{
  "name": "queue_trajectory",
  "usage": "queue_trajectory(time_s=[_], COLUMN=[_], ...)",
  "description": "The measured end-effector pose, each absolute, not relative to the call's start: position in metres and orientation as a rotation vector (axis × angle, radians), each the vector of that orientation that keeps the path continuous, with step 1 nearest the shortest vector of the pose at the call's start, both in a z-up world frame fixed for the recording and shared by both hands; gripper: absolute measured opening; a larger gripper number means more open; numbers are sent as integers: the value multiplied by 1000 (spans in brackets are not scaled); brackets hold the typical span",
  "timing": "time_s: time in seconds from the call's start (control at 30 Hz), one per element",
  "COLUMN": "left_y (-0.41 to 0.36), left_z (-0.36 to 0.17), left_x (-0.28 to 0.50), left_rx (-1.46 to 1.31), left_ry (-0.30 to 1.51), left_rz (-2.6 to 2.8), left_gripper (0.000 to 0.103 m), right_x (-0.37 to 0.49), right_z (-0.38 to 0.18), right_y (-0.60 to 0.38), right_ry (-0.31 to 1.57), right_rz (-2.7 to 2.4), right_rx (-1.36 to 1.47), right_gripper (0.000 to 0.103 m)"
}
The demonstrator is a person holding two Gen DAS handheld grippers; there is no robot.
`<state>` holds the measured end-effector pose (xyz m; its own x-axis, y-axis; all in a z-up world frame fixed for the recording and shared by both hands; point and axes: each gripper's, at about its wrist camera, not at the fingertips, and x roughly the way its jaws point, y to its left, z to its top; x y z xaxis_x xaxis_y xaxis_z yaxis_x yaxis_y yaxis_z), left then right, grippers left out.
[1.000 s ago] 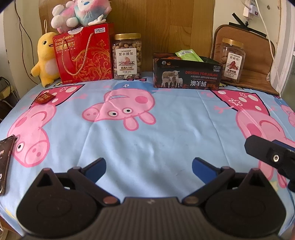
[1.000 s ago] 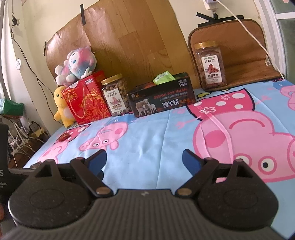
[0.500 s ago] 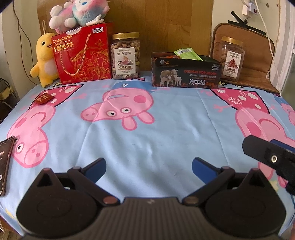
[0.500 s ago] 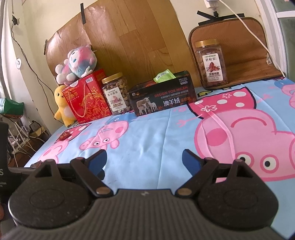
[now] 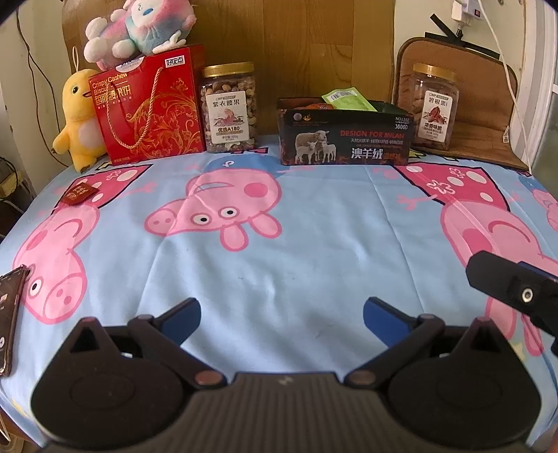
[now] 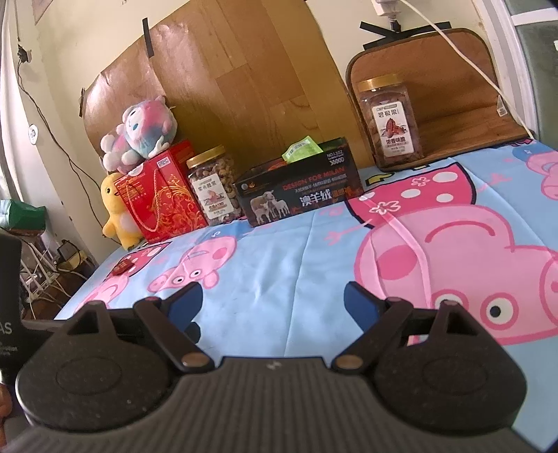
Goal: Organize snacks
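Observation:
A black open box (image 5: 343,134) (image 6: 300,195) stands at the back of the table with a green snack packet (image 5: 345,99) (image 6: 301,150) sticking out of it. A small dark red snack packet (image 5: 79,193) (image 6: 122,266) lies on the cloth at the far left. Another dark packet (image 5: 8,310) lies at the near left edge. My left gripper (image 5: 281,315) is open over the near middle of the cloth, holding nothing. My right gripper (image 6: 272,301) is open too, empty, low over the cloth to the right; part of it (image 5: 512,289) shows in the left wrist view.
Along the back stand a red cashew gift bag (image 5: 150,108) (image 6: 160,205), a jar of nuts (image 5: 228,106) (image 6: 212,186), and a second jar (image 5: 432,106) (image 6: 390,120) on a brown mat (image 5: 488,104). Plush toys (image 5: 78,115) (image 5: 139,28) sit at the back left. A pig-print cloth (image 5: 314,244) covers the table.
Both views have shifted slightly; the back row of objects sits a little higher in the frames. Both grippers stay open and nothing on the table has moved.

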<state>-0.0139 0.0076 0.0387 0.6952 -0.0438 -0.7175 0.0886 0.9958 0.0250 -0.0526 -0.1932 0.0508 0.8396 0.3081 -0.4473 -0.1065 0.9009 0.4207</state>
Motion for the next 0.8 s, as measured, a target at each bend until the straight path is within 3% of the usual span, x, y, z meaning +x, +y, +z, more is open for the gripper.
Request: queue_trajectory(time_s=[0.8], left_y=[13], left_z=[40], left_x=[-17], left_rx=[42], left_ry=[797], left_rz=[-72], left_gripper=[103], right_x=[-52], right_z=[50], right_y=[-191], right_ry=[544], right_rz=[236], right_rx=[391], right_gripper=[90])
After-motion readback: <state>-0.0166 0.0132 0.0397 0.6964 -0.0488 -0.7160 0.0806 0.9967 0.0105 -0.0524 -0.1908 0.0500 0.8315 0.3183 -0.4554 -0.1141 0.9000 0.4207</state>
